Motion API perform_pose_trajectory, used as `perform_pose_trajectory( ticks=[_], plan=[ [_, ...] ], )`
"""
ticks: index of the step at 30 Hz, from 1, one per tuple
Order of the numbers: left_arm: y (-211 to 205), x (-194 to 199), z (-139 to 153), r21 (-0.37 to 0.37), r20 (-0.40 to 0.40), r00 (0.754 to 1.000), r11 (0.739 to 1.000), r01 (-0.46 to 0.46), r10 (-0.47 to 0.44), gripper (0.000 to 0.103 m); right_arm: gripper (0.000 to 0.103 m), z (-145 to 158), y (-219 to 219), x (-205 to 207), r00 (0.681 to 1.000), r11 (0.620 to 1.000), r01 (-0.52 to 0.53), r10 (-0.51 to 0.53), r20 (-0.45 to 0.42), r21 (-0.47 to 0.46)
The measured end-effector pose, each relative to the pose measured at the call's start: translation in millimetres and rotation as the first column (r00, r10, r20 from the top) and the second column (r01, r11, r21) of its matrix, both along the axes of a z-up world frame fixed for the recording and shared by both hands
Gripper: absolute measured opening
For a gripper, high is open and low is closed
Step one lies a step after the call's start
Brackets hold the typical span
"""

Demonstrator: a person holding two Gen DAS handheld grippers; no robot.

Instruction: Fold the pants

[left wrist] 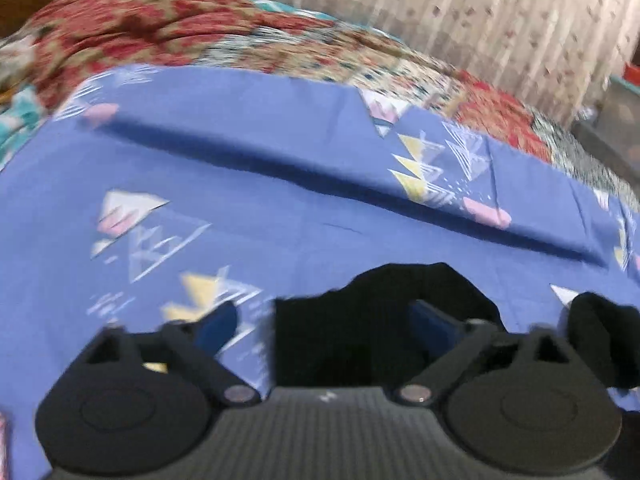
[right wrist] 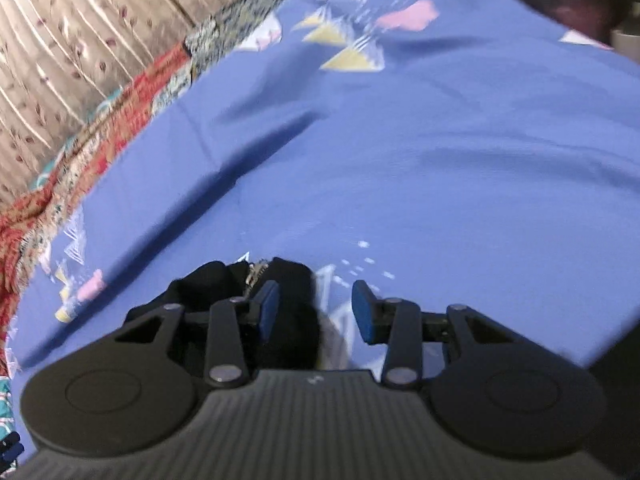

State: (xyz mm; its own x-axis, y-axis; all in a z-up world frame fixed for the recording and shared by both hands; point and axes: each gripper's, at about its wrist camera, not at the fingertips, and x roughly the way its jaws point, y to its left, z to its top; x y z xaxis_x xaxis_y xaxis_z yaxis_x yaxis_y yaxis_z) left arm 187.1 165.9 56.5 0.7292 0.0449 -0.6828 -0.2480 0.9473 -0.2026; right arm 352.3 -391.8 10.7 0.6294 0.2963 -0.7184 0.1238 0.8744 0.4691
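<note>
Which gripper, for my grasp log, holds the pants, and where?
Neither. Both the left gripper and right gripper are open beside the black fabric pants.

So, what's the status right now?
Both tools open: left, right. Black pants bunched between each tool's fingers, ungripped. Blue sheet wrinkled; nothing blocking.

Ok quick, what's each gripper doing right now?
Left gripper: open, jaws wide, black pants lying between them, not pinched.
Right gripper: open, pants by its left finger, not gripped.
</note>
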Motion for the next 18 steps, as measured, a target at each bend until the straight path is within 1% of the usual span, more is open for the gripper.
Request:
perform_pose_trajectory(
  ticks=[1, 2, 3, 4, 5, 6, 7, 8, 9, 10, 11, 12, 13, 14, 15, 16, 17, 18],
  plan=[
    [-5.6, 8.2, -4.5, 0.016, -0.004, 1.000, 1.000, 0.019, -0.019, 0.102, 0.047, -6.7, 7.0, 9.2, 1.000, 1.000, -0.014, 0.014, -0.016, -0.005],
    [-12.4, 18.4, -11.1, 0.035, -0.019, 0.999, 0.999, 0.036, -0.035, 0.096, 0.046, -14.3, 11.8, 15.8, 0.999, 1.000, -0.031, 0.030, -0.040, -0.004],
    [-19.4, 28.6, -18.6, 0.045, -0.043, 0.998, 0.998, 0.052, -0.051, 0.074, 0.036, -21.9, 16.1, 19.5, 0.996, 0.999, -0.044, 0.044, -0.072, -0.004],
    [-25.1, 36.5, -25.0, 0.044, -0.067, 0.995, 0.996, 0.074, -0.070, 0.056, 0.019, -24.5, 22.1, 20.4, 0.996, 0.999, -0.048, 0.046, -0.075, -0.025],
    [-29.9, 42.6, -31.0, 0.045, -0.098, 0.991, 0.995, 0.093, -0.089, 0.019, 0.012, -21.0, 28.7, 20.0, 0.997, 0.996, -0.064, 0.060, -0.056, -0.061],
    [-33.6, 47.6, -35.1, 0.073, -0.127, 0.988, 0.993, 0.096, -0.086, 0.006, 0.011, -14.6, 29.7, 18.7, 0.998, 0.996, -0.062, 0.060, -0.036, -0.068],
    [-36.7, 47.7, -35.6, 0.118, -0.129, 0.989, 0.989, 0.086, -0.070, 0.005, 0.011, -3.4, 23.5, 15.3, 0.999, 0.998, -0.038, 0.039, 0.013, -0.049],
    [-36.8, 44.9, -32.8, 0.146, -0.114, 0.992, 0.987, 0.074, -0.058, 0.005, 0.011, 12.0, 10.7, 10.6, 0.997, 0.999, 0.012, -0.009, 0.079, -0.030],
    [-32.7, 39.9, -27.9, 0.158, -0.087, 0.995, 0.986, 0.052, -0.039, 0.005, 0.011, 28.0, -4.3, 5.7, 0.987, 0.995, 0.088, -0.081, 0.141, -0.043],
    [-25.1, 33.6, -22.0, 0.148, -0.063, 0.998, 0.989, 0.024, -0.015, 0.005, 0.011, 44.9, -23.7, -1.7, 0.966, 0.982, 0.174, -0.156, 0.205, -0.069],
    [-17.4, 27.2, -16.7, 0.134, -0.047, 0.999, 0.991, 0.001, 0.005, 0.005, 0.011, 61.4, -49.7, -11.5, 0.936, 0.959, 0.267, -0.236, 0.261, -0.090],
    [-9.8, 20.9, -12.7, 0.127, -0.032, 0.999, 0.992, -0.020, 0.025, 0.005, 0.011, 71.1, -73.4, -20.2, 0.911, 0.937, 0.337, -0.300, 0.284, -0.091],
    [-3.5, 15.5, -10.4, 0.129, -0.024, 0.999, 0.991, -0.036, 0.039, 0.005, 0.011, 76.0, -90.7, -26.4, 0.891, 0.914, 0.393, -0.351, 0.289, -0.103],
    [0.7, 12.0, -8.3, 0.125, -0.025, 0.999, 0.991, -0.040, 0.044, 0.005, 0.012, 78.3, -110.6, -33.5, 0.869, 0.883, 0.452, -0.403, 0.285, -0.130],
    [4.5, 12.1, -7.2, 0.106, -0.029, 0.999, 0.994, -0.034, 0.037, 0.005, 0.019, 76.3, -125.5, -38.3, 0.858, 0.862, 0.486, -0.438, 0.266, -0.147],
    [6.2, 11.3, -7.4, 0.089, -0.033, 0.999, 0.995, -0.034, 0.037, 0.005, 0.021, 70.3, -140.6, -41.9, 0.858, 0.852, 0.502, -0.467, 0.214, -0.152],
    [6.0, 9.7, -7.7, 0.085, -0.037, 0.998, 0.996, -0.039, 0.042, 0.005, 0.028, 61.7, -152.9, -45.0, 0.864, 0.853, 0.500, -0.481, 0.150, -0.148],
    [2.3, 9.2, -7.3, 0.086, -0.034, 0.999, 0.996, -0.037, 0.040, 0.005, 0.032, 55.1, -161.1, -49.6, 0.865, 0.853, 0.501, -0.490, 0.104, -0.149]
  ],
)
